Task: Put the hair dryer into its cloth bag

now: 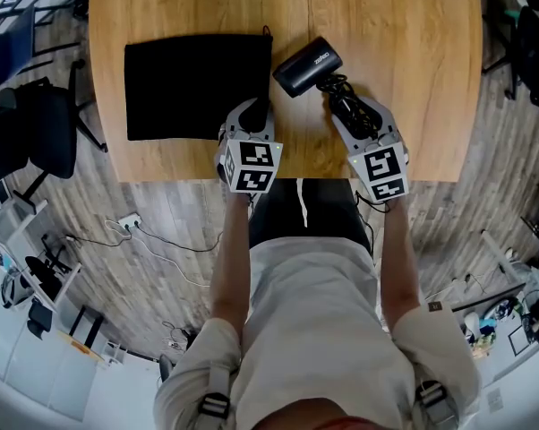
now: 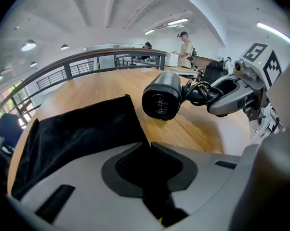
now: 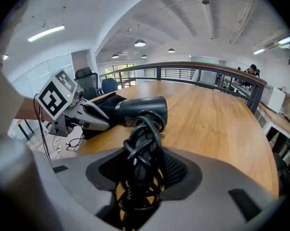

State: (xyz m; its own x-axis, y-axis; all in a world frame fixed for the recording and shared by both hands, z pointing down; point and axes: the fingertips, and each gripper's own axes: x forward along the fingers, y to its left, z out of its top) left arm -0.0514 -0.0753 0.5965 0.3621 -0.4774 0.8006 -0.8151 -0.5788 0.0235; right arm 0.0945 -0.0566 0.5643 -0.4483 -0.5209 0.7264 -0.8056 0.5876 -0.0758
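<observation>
A black cloth bag [image 1: 193,86] lies flat on the wooden table [image 1: 404,43]. My left gripper [image 1: 256,107] sits at the bag's right edge, near its front corner. In the left gripper view its jaws [image 2: 149,147] are closed together with black fabric of the bag [image 2: 77,134] between the pads. The black hair dryer [image 1: 308,67] is to the right of the bag, its barrel pointing towards it. My right gripper [image 1: 352,106] is shut on the dryer's cord-wrapped handle [image 3: 143,138]. The barrel [image 3: 140,110] sticks out past the jaws.
Both grippers work close to the table's near edge [image 1: 296,179]. Dark office chairs [image 1: 37,133] stand left of the table. A power strip with cables [image 1: 126,222] lies on the floor. People stand far off behind a railing [image 2: 186,47].
</observation>
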